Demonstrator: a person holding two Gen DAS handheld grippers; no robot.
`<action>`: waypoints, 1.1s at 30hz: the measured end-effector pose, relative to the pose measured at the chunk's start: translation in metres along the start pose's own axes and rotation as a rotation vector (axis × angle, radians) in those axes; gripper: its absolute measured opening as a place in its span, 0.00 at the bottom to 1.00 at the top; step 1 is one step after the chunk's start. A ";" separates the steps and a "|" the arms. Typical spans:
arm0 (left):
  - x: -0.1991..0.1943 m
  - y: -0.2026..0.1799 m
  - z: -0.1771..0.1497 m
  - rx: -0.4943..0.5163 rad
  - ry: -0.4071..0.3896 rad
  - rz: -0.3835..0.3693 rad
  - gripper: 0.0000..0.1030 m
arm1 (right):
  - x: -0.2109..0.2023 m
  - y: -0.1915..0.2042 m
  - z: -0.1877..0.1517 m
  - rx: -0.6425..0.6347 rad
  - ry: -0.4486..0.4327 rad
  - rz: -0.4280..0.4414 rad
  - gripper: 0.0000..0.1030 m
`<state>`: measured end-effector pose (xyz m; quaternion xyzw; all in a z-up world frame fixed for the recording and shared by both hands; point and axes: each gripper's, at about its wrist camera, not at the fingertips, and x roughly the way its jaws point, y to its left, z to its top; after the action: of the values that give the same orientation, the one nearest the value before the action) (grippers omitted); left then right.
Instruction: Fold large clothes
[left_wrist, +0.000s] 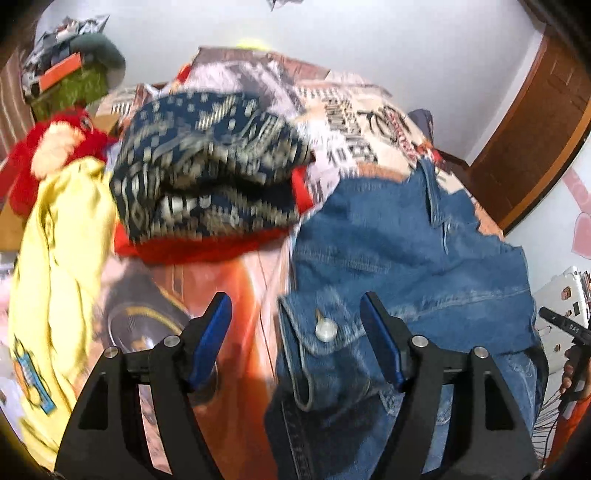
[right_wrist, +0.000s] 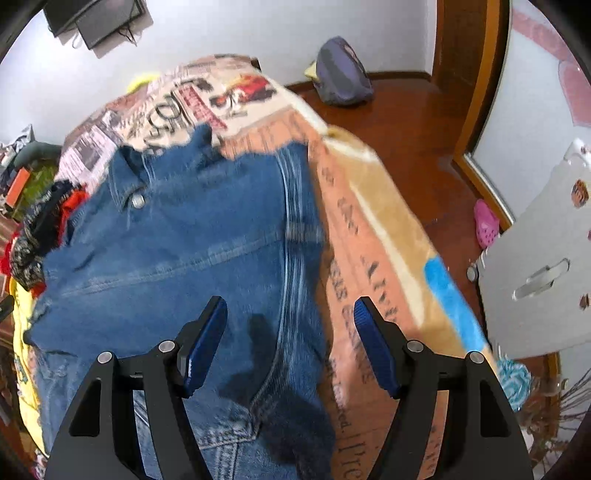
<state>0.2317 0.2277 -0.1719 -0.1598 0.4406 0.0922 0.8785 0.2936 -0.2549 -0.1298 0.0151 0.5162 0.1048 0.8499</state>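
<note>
Two grippers hover over a bed with their blue-padded jaws spread apart and nothing held between them. Seen from the left wrist, the left gripper (left_wrist: 295, 317) sits above the snap-buttoned cuff (left_wrist: 321, 332) of a denim jacket (left_wrist: 406, 251), which lies spread over a printed blanket (left_wrist: 354, 110) covering the bed. Left of the jacket sits a heap of other clothes: a navy patterned garment (left_wrist: 207, 166) on top of a red one (left_wrist: 207, 251), with a yellow shirt (left_wrist: 59, 280) hanging down the near side and a red plush toy (left_wrist: 44, 155) behind it. From the right wrist, the right gripper (right_wrist: 290, 321) hangs above the jacket's (right_wrist: 177, 251) right edge, one pad over the denim and the other over the blanket (right_wrist: 373, 236) just beside it. A metal snap (right_wrist: 137, 201) shows near the jacket's collar. Beyond the bed lies a wooden floor (right_wrist: 406, 122) with a purple bag (right_wrist: 341, 74) against the wall and a pink clog (right_wrist: 485, 223) near a white cabinet (right_wrist: 535, 258). Both views are blurred, so finer folds in the jacket cannot be made out.
</note>
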 end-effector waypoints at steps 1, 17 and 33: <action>-0.001 -0.003 0.007 0.015 -0.008 0.001 0.69 | -0.004 0.001 0.006 -0.004 -0.018 0.001 0.66; 0.120 0.001 0.034 -0.032 0.220 -0.121 0.77 | 0.061 0.007 0.052 -0.040 0.012 0.032 0.74; 0.138 -0.021 0.059 0.033 0.198 -0.195 0.27 | 0.091 0.011 0.076 -0.018 0.037 0.138 0.14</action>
<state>0.3643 0.2324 -0.2449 -0.1956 0.5090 -0.0169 0.8381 0.3989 -0.2206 -0.1727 0.0411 0.5285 0.1681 0.8311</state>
